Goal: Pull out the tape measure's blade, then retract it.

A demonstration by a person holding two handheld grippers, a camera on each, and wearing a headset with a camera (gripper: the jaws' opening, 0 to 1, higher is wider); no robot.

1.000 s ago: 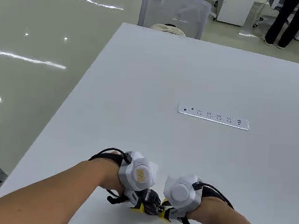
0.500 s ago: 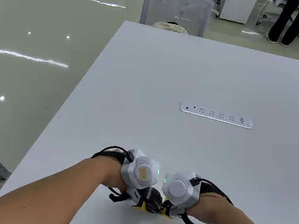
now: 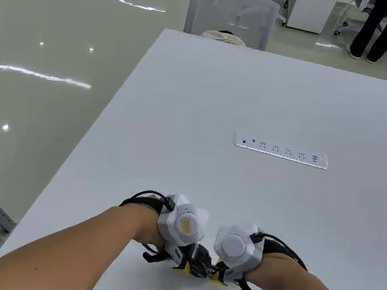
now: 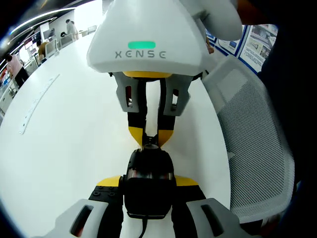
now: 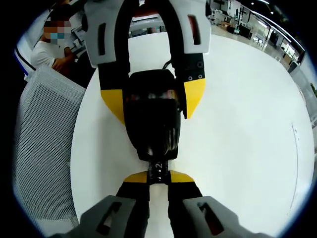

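White counter (image 3: 249,89) is stretching away under the work. A power strip (image 3: 282,151) is lying well apart from the hands, and a mesh chair (image 4: 252,148) is standing just beside the near edge.

Fingers (image 5: 184,177) of the right gripper (image 5: 158,177) are pinching narrow on the blade (image 5: 158,170) close to its end, where a printed 2 is showing. Only a short stub of blade is reaching from that pinch to the mouth of the black tape measure (image 5: 151,116). Fingers (image 4: 110,181) of the left gripper (image 4: 147,181) are clamping the tape measure from both sides and holding it low at the counter's near edge. Whether it is touching the surface, I cannot tell.

Over the last second the two grippers have been staying almost nose to nose. The gap narrowed slightly half a second ago and is now sitting about where it was before. With so little blade out, I am judging that either the pull is only just starting or the retract is nearly finishing; these pictures are not settling which.

Both forearms (image 3: 62,255) are coming in from the bottom of the head view and converging. The wrists are turning inward, so the grippers are facing each other tip to tip, low over the counter.
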